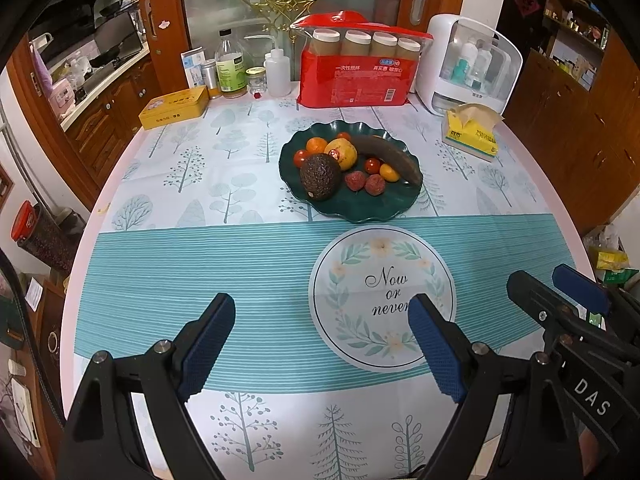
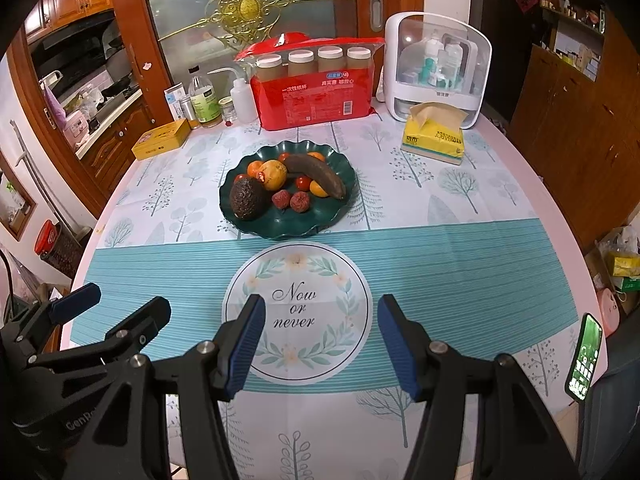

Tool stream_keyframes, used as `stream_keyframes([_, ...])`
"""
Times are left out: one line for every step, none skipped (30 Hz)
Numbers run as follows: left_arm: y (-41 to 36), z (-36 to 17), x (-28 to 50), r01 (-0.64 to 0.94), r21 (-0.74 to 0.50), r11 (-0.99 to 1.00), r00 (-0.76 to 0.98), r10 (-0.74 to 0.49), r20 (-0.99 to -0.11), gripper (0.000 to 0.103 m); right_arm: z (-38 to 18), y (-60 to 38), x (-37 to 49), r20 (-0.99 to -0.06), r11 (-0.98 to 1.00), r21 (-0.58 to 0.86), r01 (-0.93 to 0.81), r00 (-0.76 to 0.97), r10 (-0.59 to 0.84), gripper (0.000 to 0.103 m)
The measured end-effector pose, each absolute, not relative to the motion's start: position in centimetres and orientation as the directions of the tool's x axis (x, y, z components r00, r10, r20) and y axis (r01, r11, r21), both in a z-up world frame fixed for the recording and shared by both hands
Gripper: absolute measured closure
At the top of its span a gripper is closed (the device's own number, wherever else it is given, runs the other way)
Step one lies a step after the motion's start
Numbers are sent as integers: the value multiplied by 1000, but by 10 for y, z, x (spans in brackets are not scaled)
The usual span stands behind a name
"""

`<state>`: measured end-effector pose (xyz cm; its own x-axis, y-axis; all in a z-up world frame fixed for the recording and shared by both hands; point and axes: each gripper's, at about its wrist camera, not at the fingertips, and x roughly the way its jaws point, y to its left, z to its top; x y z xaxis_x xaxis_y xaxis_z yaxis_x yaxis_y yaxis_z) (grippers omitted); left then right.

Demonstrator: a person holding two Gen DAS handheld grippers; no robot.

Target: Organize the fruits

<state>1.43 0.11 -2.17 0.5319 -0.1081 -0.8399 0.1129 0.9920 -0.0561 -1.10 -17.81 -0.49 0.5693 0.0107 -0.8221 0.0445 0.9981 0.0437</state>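
A dark green scalloped plate (image 1: 356,210) (image 2: 280,228) sits mid-table and holds the fruit: a dark avocado (image 1: 320,176) (image 2: 246,199), a yellow fruit with a red sticker (image 1: 342,153) (image 2: 273,174), a brown overripe banana (image 1: 390,156) (image 2: 318,176), two lychees (image 1: 365,182) (image 2: 291,201), small oranges and cherry tomatoes. My left gripper (image 1: 322,314) is open and empty above the near tablecloth. My right gripper (image 2: 320,318) is open and empty over the round "Now or never" print (image 2: 296,308). Each gripper shows at the edge of the other's view.
At the back stand a red pack of paper cups (image 1: 352,76), a white cosmetics case (image 1: 468,64), a yellow tissue box (image 1: 472,130), a yellow tin (image 1: 174,106), and bottles and jars (image 1: 240,68). A phone (image 2: 584,360) lies at the right table edge.
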Motion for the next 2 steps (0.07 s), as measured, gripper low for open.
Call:
stream_keyframes([0, -21, 14, 111, -57, 992, 532, -107, -840, 16, -5, -179, -12, -822, 998, 44, 45, 569, 10, 44])
stream_keyframes([0, -22, 14, 112, -56, 992, 532, -107, -840, 16, -5, -179, -11, -822, 998, 44, 44, 570, 11, 44])
